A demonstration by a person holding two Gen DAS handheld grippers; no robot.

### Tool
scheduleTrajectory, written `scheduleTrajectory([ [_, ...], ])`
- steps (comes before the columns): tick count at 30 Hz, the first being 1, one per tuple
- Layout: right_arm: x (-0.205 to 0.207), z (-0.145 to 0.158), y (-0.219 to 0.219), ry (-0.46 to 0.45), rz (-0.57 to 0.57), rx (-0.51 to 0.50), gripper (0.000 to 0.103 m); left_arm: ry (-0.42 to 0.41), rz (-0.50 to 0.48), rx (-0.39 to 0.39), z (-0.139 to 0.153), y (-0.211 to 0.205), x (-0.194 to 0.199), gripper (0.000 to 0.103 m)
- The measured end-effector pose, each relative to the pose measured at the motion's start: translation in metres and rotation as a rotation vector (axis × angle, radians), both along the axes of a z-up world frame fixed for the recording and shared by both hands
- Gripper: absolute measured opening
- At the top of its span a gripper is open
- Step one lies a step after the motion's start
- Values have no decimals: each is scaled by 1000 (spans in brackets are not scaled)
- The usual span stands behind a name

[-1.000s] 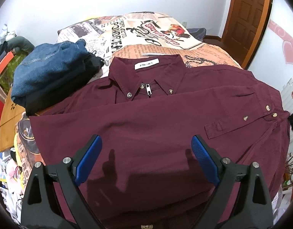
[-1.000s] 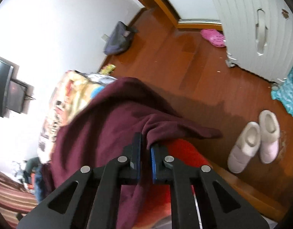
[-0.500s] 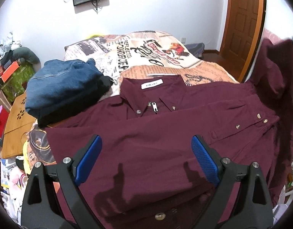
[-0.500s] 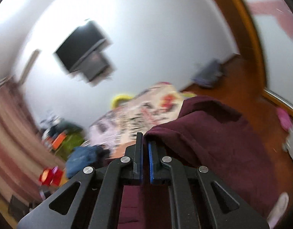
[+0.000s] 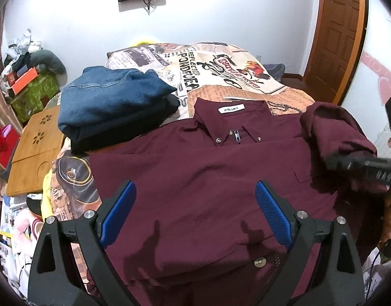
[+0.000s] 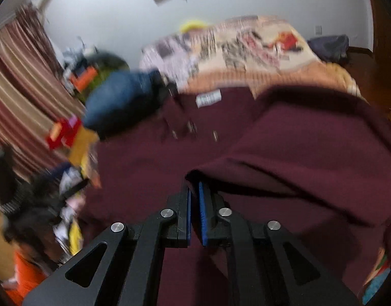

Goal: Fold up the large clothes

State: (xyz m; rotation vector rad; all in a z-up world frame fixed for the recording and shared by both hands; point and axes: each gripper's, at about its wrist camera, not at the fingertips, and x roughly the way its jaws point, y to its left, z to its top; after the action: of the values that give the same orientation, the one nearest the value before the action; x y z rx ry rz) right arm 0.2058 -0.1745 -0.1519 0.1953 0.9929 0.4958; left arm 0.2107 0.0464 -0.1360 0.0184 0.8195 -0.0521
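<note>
A maroon button-down shirt [image 5: 195,173] lies flat on the bed, collar toward the far wall, white label showing. My left gripper [image 5: 195,204] is open and empty, hovering above the shirt's lower front. My right gripper [image 6: 194,191] is shut on the shirt's right side edge [image 6: 310,148] and holds that fold of cloth lifted over the shirt body. In the left wrist view the right gripper [image 5: 333,162] comes in from the right with the bunched cloth [image 5: 333,127] draped on it. The right wrist view is blurred.
A folded stack with a denim garment [image 5: 111,99] on top sits on the bed left of the collar. A printed bedspread [image 5: 213,68] covers the bed. A wooden lap tray [image 5: 34,148] and clutter lie at the left. A door [image 5: 338,35] stands at the back right.
My right gripper has swung from the floor side up and over the bed, carrying the shirt's right side inward over the body. The left gripper has drawn back a little, staying open.
</note>
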Motion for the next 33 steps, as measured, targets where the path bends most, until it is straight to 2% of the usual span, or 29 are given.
scheduleTrajectory([
  [2, -3, 1, -15, 18, -5, -2, 9, -2, -8, 5, 2, -5, 1, 95],
  [5, -8, 12, -24, 22, -11, 8, 16, -15, -41, 12, 9, -20, 4, 95],
  [7, -14, 26, -35, -14, -21, 9, 24, -34, -78, 23, 18, -38, 8, 95],
  [9, -24, 43, -51, -79, -53, 9, 44, -53, -123, 29, 27, -56, 11, 95],
  [11, -29, 52, -65, -132, -95, 9, 51, -74, -176, 40, 36, -81, 15, 95],
  [13, -36, 60, -91, -172, -167, 1, 51, -88, -230, 57, 43, -105, 19, 95],
  [16, -41, 59, -124, -166, -262, 6, 52, -100, -315, 71, 51, -143, 24, 95],
  [19, -49, 48, -160, -129, -360, 25, 52, -87, -405, 98, 47, -187, 32, 95],
  [23, -61, 24, -196, -52, -460, 39, 52, -24, -506, 181, 25, -243, 43, 95],
  [28, -69, 0, -216, 23, -506, 74, 52, 6, -607, 295, -3, -292, 44, 95],
  [32, -67, -28, -216, 106, -513, 97, 52, 10, -640, 375, -19, -319, 51, 94],
  [33, -66, -32, -215, 119, -514, 100, 52, 9, -648, 387, -22, -325, 53, 91],
])
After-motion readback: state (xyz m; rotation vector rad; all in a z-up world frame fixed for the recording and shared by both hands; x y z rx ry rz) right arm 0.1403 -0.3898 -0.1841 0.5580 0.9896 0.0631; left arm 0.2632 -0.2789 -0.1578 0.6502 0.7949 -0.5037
